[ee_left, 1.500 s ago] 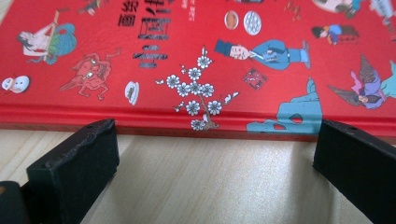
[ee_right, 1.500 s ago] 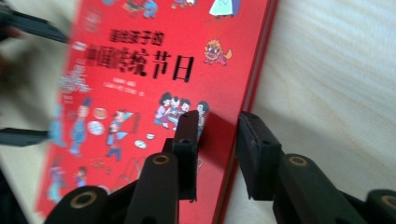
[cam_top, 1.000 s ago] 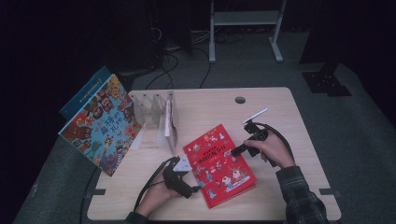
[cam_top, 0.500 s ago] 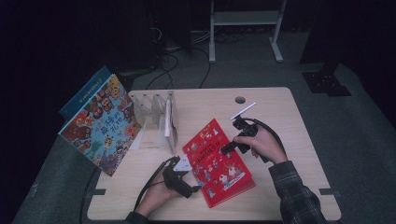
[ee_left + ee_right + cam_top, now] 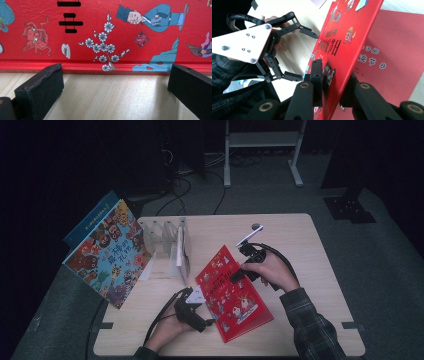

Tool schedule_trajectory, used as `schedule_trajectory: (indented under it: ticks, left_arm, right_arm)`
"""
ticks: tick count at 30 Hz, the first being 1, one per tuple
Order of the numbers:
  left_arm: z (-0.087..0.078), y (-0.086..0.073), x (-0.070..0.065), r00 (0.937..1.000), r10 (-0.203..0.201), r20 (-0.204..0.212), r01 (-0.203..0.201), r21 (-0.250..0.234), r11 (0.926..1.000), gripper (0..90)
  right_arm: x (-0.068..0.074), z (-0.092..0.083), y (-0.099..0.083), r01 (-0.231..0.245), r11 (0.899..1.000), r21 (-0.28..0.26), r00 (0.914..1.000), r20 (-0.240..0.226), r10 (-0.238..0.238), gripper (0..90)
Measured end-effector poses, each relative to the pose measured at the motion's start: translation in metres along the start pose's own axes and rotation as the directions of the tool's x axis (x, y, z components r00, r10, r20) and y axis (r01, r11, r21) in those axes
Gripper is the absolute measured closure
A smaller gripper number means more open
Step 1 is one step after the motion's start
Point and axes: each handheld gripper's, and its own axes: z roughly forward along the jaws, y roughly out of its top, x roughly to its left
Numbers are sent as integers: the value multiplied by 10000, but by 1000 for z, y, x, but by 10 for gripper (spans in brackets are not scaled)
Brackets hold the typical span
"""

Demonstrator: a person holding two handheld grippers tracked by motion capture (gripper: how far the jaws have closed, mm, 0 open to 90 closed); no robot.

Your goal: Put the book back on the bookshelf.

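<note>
The red picture book (image 5: 232, 292) lies on the table (image 5: 310, 250) just right of the clear file rack (image 5: 167, 242), its front cover lifted (jaws just closed further) clamped in the right gripper (image 5: 239, 276), while the left gripper (image 5: 202, 312), jaws apart, rests at the book's spine edge.

Three cameras on one table (image 5: 300, 235)

A high view looks down from the near side; both gripper views sit close, sharing the red book (image 5: 235, 295) (image 5: 105, 30) (image 5: 347, 45).

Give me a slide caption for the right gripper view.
Right gripper pinches the red book's cover, lifting it open; the left gripper waits open beside the book.
</note>
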Motion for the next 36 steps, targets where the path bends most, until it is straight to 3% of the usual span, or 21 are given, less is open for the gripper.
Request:
schedule_trajectory:
  ticks: [13,24,29,31,36]
  left_arm:
    - [0,0,0,10000,-40,-51,40,10,10000,0]
    - [-1,0,0,10000,-44,-37,44,6,10000,0]
    - [-4,-3,4,9986,-518,107,521,-286,9982,0]
    - [-8,-5,8,9942,-1045,252,1063,-845,9907,0]
    - [-15,-4,21,9884,-1502,243,1521,-1429,9780,0]
  right_arm:
    - [6,-1,3,-363,9993,-34,9992,-174,363,822]
    - [9,-10,-1,-190,9981,-585,9998,-71,186,869]
    - [13,-17,-8,70,9918,-1279,9999,-113,-85,876]
    - [13,-20,-11,218,9884,-1503,9996,-159,-245,876]
    - [14,-32,-19,265,9778,-2080,9994,-172,-308,876]
